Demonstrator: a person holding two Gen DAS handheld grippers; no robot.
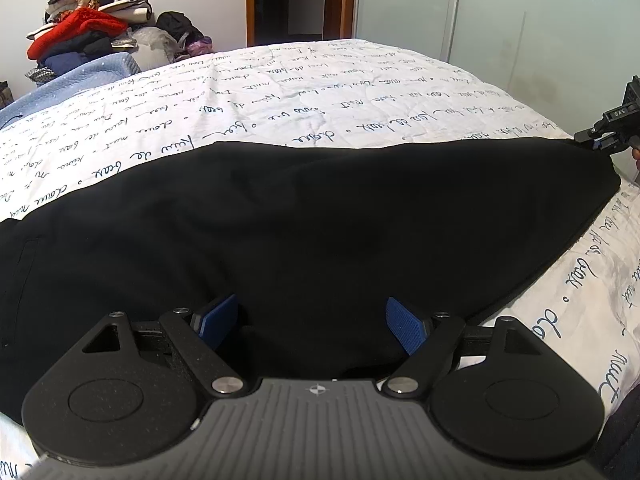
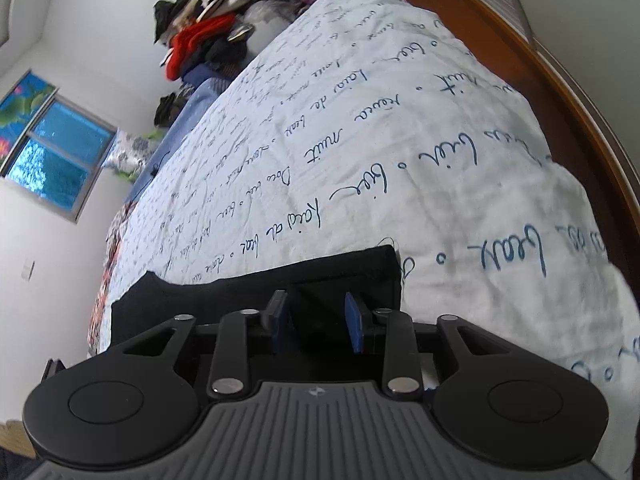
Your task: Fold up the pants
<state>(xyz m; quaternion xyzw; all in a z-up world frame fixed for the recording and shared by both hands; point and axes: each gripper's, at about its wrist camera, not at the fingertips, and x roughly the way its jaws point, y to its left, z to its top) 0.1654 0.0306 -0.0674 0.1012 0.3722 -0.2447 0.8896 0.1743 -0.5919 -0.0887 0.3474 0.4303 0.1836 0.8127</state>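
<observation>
Black pants [image 1: 320, 216] lie spread across the white bed cover with blue handwriting print [image 1: 320, 80]. My left gripper [image 1: 312, 320] hangs low over the near edge of the pants. It is open wide, its blue pads [image 1: 218, 320] standing clear of the cloth that lies between them. In the same view my right gripper [image 1: 586, 140] sits at the far right corner of the pants. In the right wrist view the right gripper [image 2: 316, 320] is over that end of the pants [image 2: 340, 276]. Its jaws are partly apart, with cloth lying flat between the pads.
A pile of clothes [image 1: 80, 28] is stacked past the far left of the bed, beside a blue blanket [image 1: 80, 80]. A doorway [image 1: 300, 0] is behind the bed. A wooden bed frame [image 2: 580, 120] runs along the right, and a window [image 2: 52, 152] is on the left wall.
</observation>
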